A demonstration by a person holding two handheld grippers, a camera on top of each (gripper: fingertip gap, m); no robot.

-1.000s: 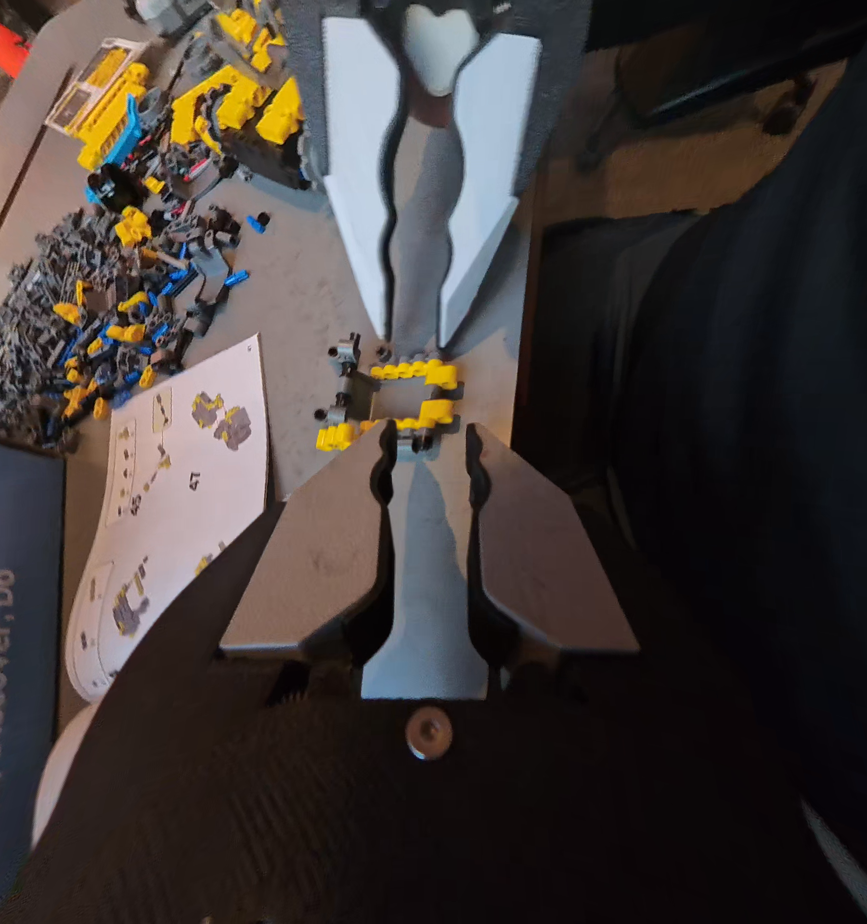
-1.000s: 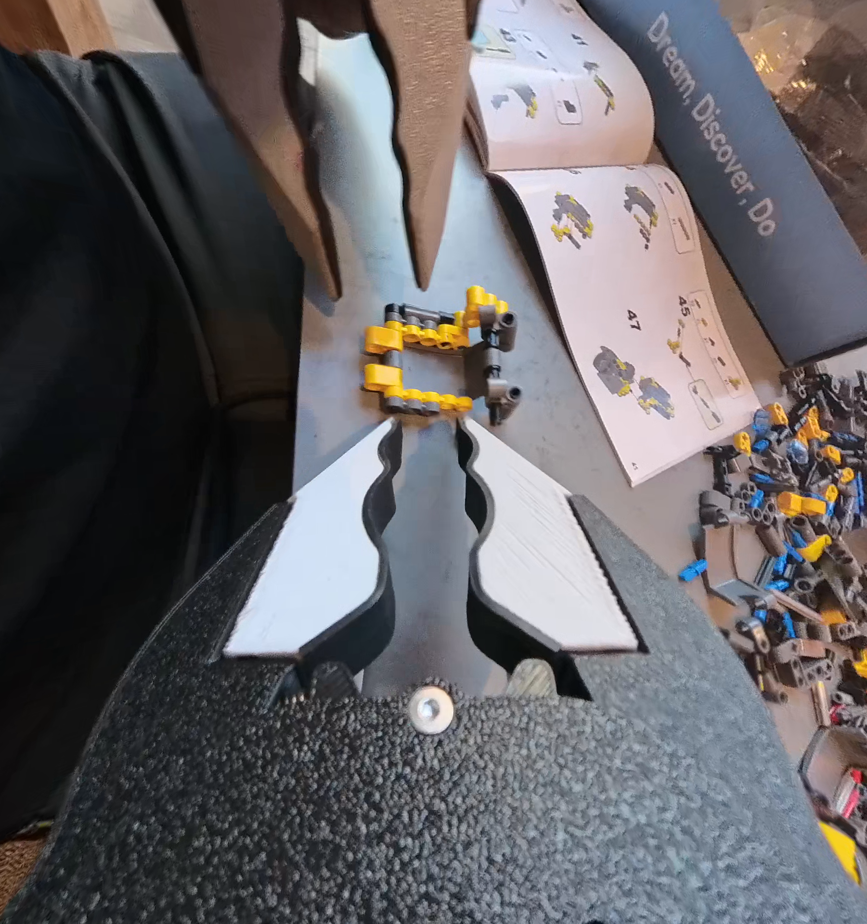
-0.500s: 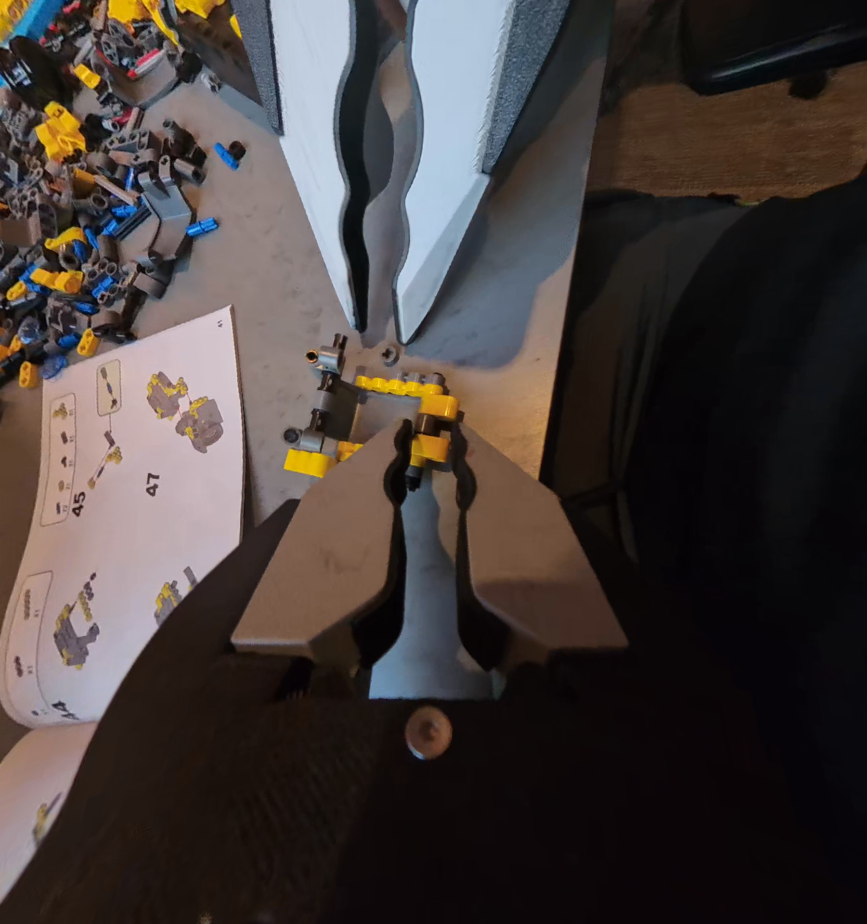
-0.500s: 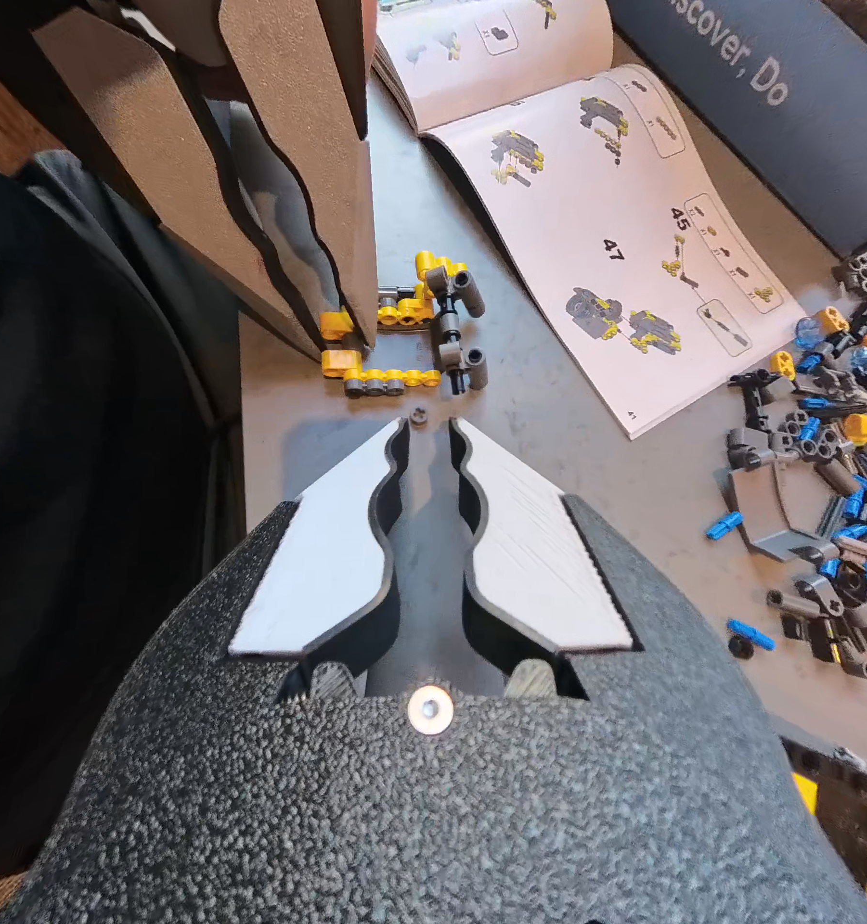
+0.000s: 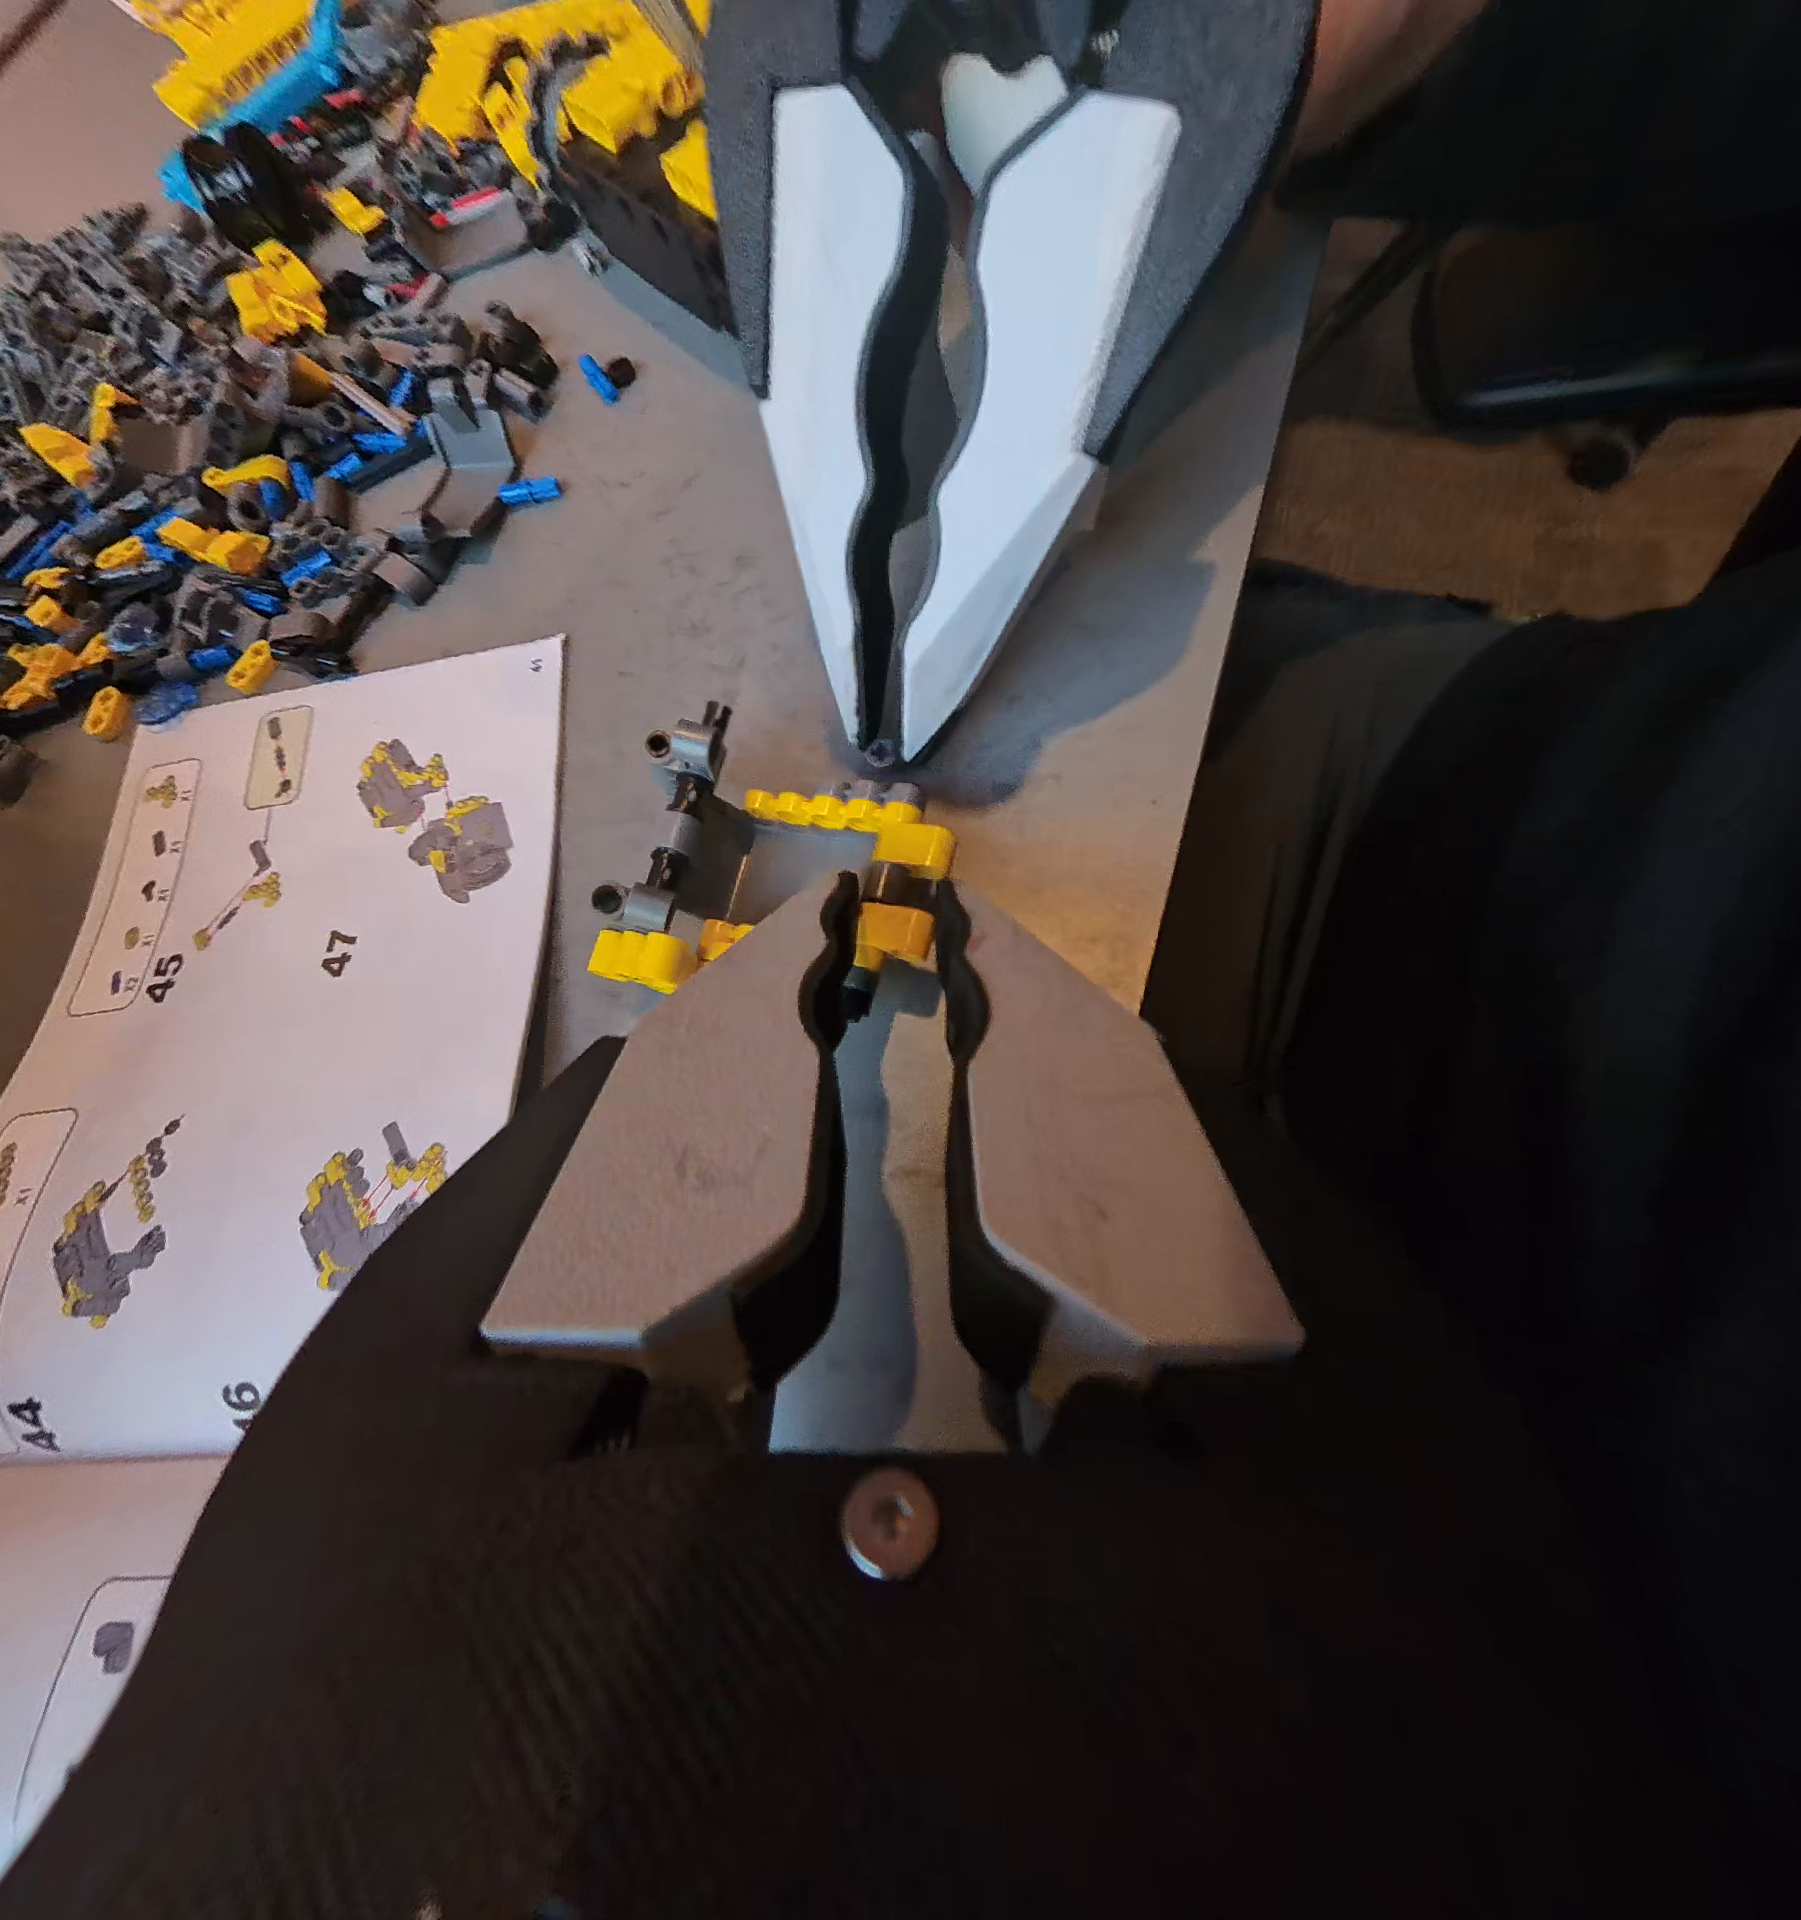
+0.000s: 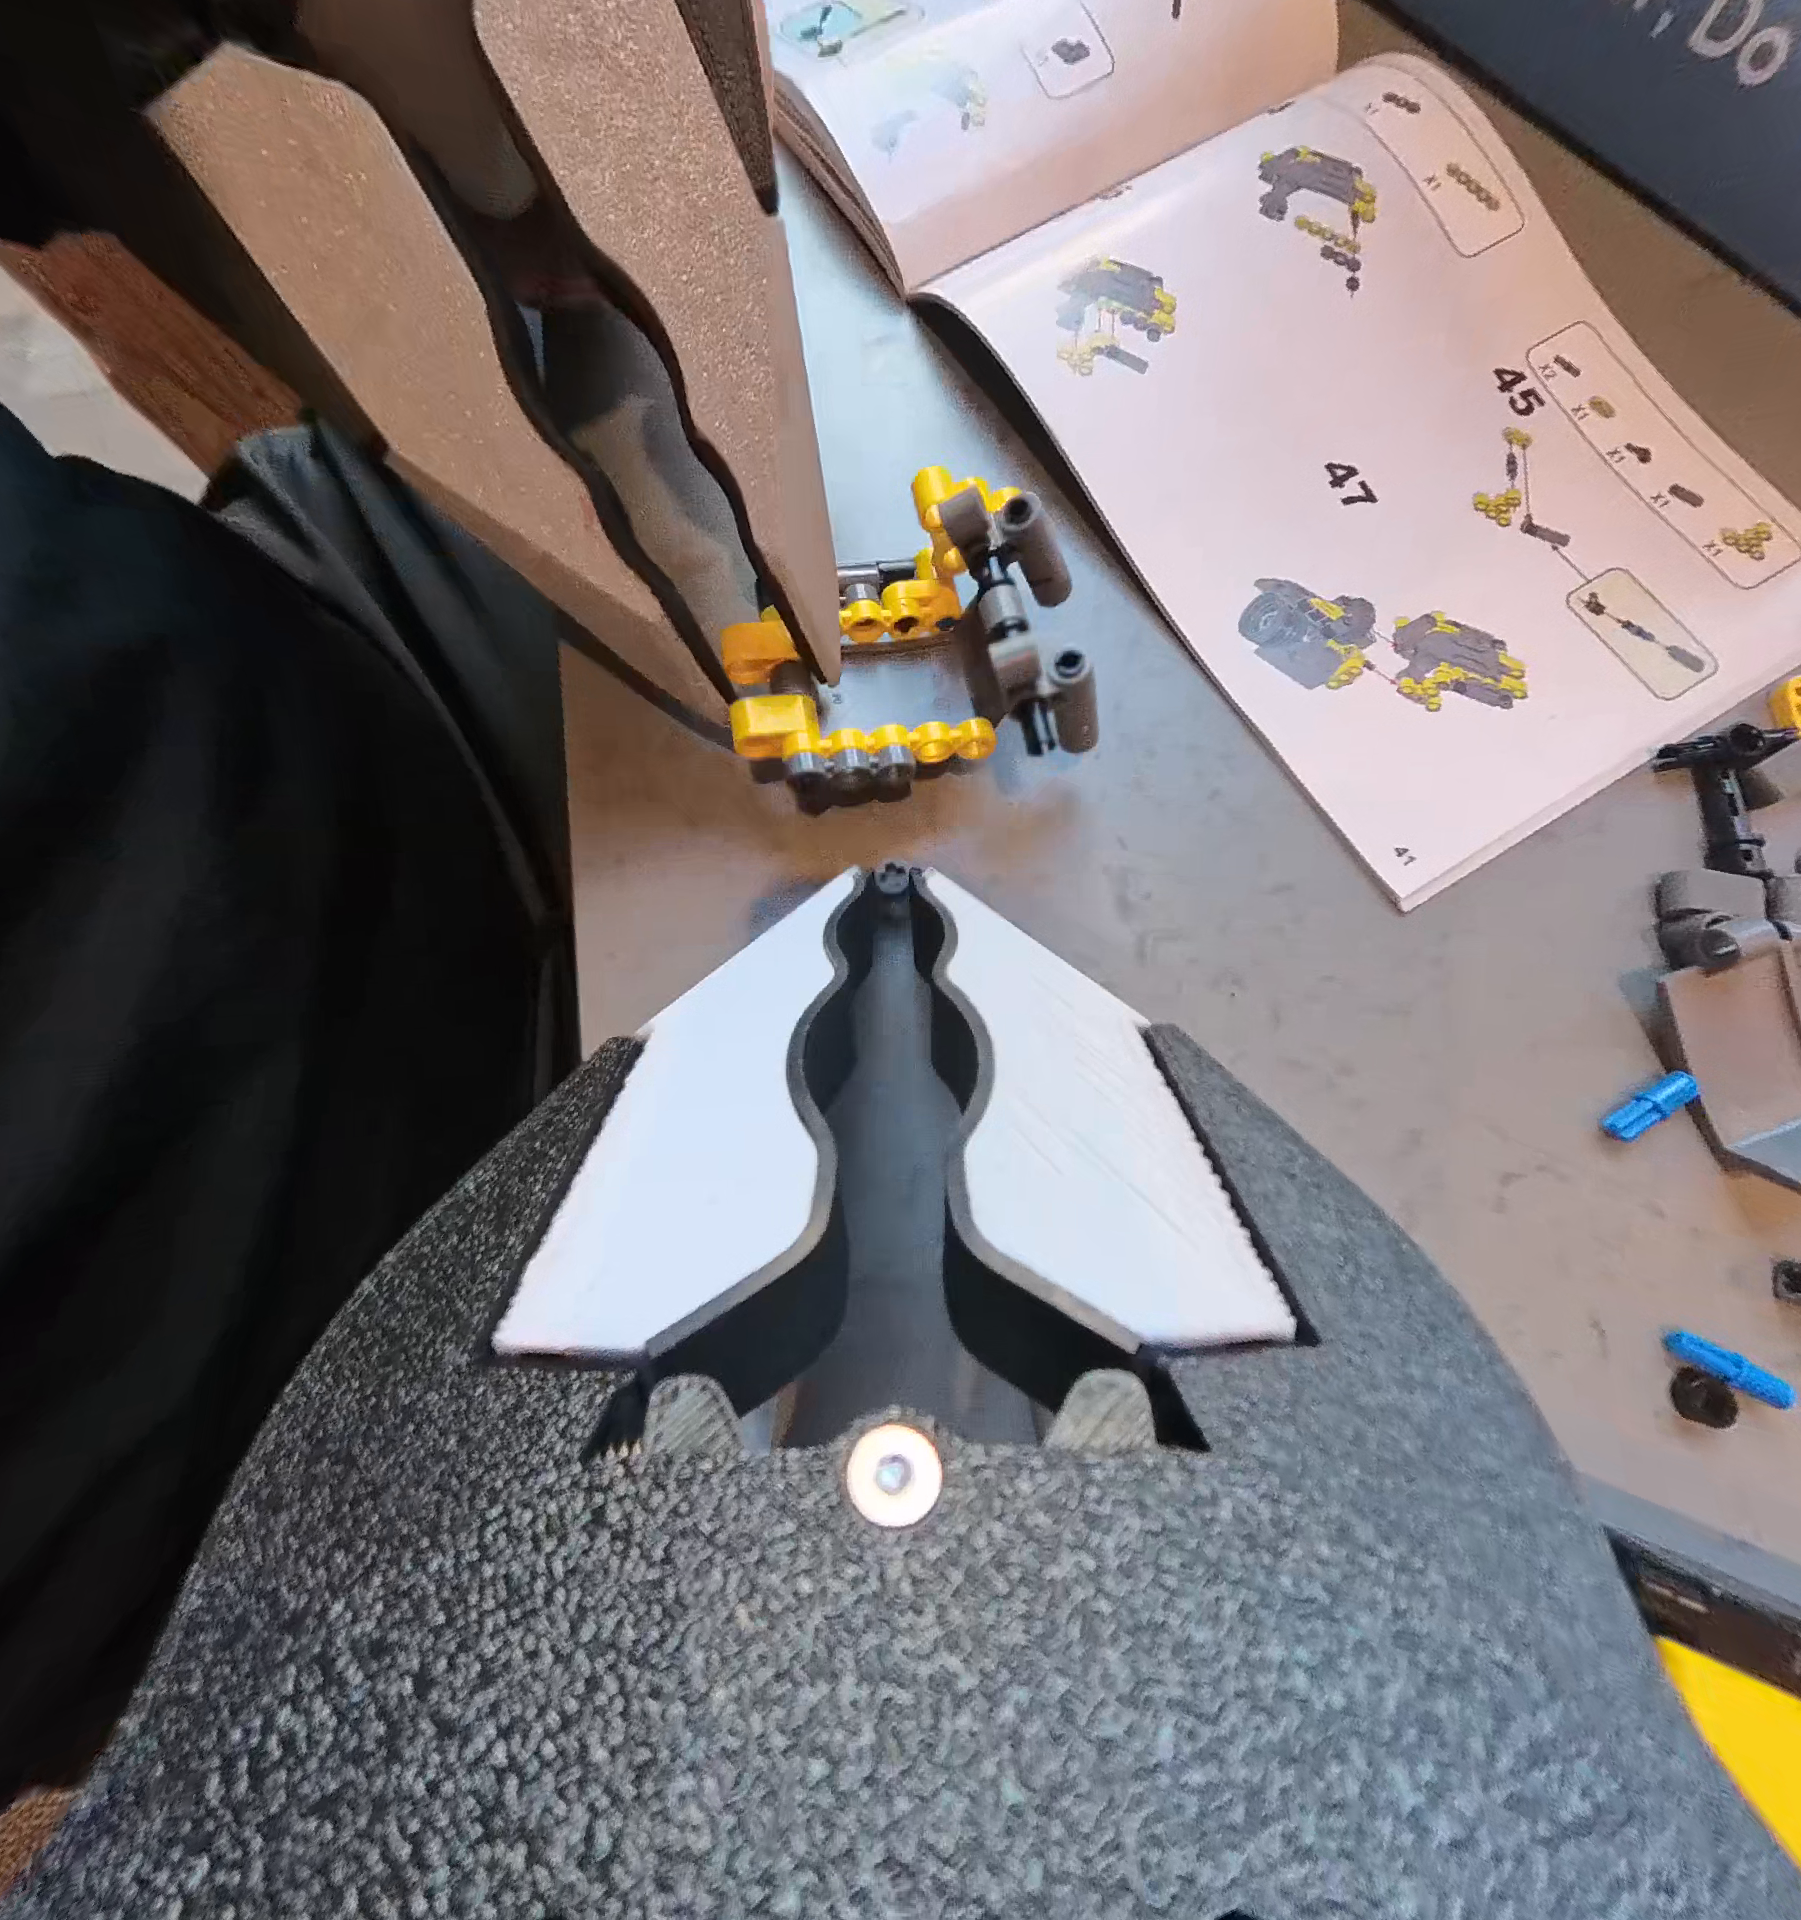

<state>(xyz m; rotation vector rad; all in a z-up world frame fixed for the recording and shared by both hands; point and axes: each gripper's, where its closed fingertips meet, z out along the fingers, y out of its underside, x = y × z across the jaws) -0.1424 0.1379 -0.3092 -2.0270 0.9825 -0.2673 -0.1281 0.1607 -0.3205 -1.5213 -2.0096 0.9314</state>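
Note:
A small frame of yellow and grey beam pieces (image 5: 823, 810) lies on the grey table near its edge. My left gripper (image 5: 891, 914) is shut on the frame's yellow corner pieces. The right wrist view shows it from the far side (image 6: 782, 681), with the frame (image 6: 875, 743) beneath its tips. My right gripper (image 6: 888, 878) is shut on a tiny dark grey pin (image 6: 888, 883) at its very tips, just short of the frame's near beam. The right gripper also shows in the left wrist view (image 5: 880, 743), tips down by the frame.
An open instruction booklet (image 5: 304, 935) lies beside the frame, also in the right wrist view (image 6: 1395, 468). A pile of loose grey, blue and yellow parts (image 5: 200, 468) and a partly built yellow model (image 5: 563, 104) lie beyond. The table edge (image 5: 1187, 831) borders dark cloth (image 5: 1602, 1039). Less than 4 cm separates the two grippers' tips.
My left gripper moved forward and closed on the frame's yellow corner. My right gripper drew back from the frame, then closed on a small grey pin lying on the table.

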